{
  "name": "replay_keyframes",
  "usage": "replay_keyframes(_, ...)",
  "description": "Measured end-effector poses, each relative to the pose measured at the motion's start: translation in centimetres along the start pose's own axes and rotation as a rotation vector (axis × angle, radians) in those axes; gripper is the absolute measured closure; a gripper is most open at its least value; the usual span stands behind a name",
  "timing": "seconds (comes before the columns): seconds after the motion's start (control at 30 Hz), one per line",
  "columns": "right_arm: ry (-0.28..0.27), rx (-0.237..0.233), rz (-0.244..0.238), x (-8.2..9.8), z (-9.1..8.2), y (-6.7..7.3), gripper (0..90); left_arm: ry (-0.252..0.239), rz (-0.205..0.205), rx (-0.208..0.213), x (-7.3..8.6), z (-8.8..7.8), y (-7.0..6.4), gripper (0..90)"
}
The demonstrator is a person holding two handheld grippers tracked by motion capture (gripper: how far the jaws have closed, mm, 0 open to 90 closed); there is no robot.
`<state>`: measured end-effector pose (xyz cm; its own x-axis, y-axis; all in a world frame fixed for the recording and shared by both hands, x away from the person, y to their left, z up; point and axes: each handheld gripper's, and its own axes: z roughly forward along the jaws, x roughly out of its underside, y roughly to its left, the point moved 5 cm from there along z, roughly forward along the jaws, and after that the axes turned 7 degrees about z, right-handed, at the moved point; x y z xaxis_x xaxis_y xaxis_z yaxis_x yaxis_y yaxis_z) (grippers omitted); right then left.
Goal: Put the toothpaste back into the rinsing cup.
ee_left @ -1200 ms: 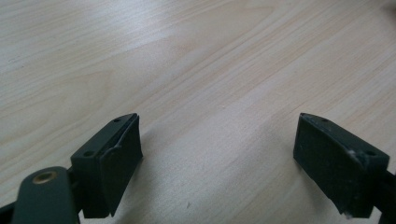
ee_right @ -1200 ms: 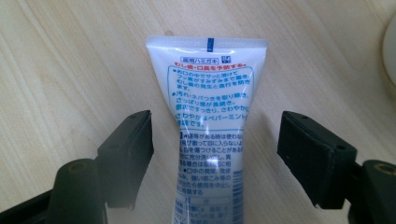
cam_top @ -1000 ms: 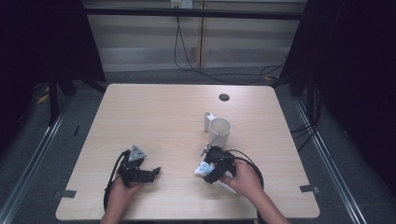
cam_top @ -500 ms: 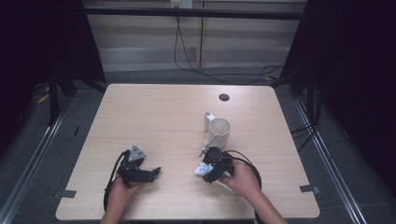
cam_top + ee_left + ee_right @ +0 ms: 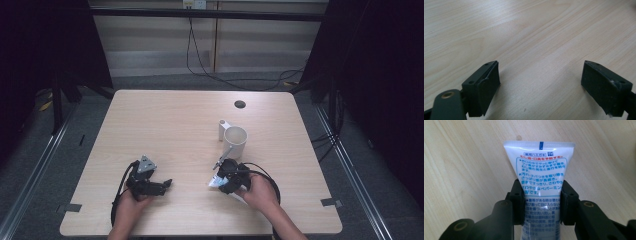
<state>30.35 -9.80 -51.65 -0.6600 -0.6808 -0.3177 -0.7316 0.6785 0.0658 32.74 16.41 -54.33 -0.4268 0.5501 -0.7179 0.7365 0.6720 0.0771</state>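
High view: white mug (image 5: 235, 141) stands just beyond right gripper (image 5: 220, 177) clamping tube (image 5: 215, 183).

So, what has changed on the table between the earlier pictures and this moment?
The right gripper has just been closing its black jaws, and they now press on both sides of the white plastic toothpaste tube with blue print, which lies on the light wooden table. Both hands kept their places. The left gripper stays open over bare wood, and the cream ceramic mug with the thin utensil beside it has not moved.
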Motion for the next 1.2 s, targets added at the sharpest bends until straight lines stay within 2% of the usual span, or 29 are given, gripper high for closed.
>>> replay_keyframes(0.1, -0.007, 0.000, -0.006, 0.0, -0.2, 0.0, 65.1, 0.000, 0.000, 0.000, 0.0, 0.0, 0.0, 14.9)
replay_keyframes(0.23, -0.045, -0.030, 0.018, -0.1, -0.9, -0.1, 65.8, 0.000, 0.000, 0.000, 0.0, 0.0, 0.0, 14.9)
replay_keyframes(0.53, -0.115, -0.041, 0.041, -0.1, -2.5, -0.5, 66.9, 0.000, 0.000, 0.000, 0.0, 0.0, 0.0, 14.9)
replay_keyframes(0.8, -0.184, -0.064, 0.091, 0.4, -3.9, -1.5, 67.1, 0.000, -0.001, 0.000, 0.0, 0.0, 0.0, 14.9)
replay_keyframes(0.87, -0.191, -0.061, 0.096, 0.4, -4.1, -1.7, 67.1, 0.000, -0.001, 0.000, 0.0, 0.0, 0.0, 14.9)
replay_keyframes(0.97, -0.233, -0.059, 0.105, 0.6, -4.9, -2.0, 67.1, -0.001, -0.003, 0.000, 0.0, 0.0, 0.0, 14.9)
replay_keyframes(1.2, -0.293, -0.053, 0.119, 0.6, -5.9, -2.5, 67.1, -0.001, -0.004, 0.001, 0.0, 0.0, 0.0, 14.9)
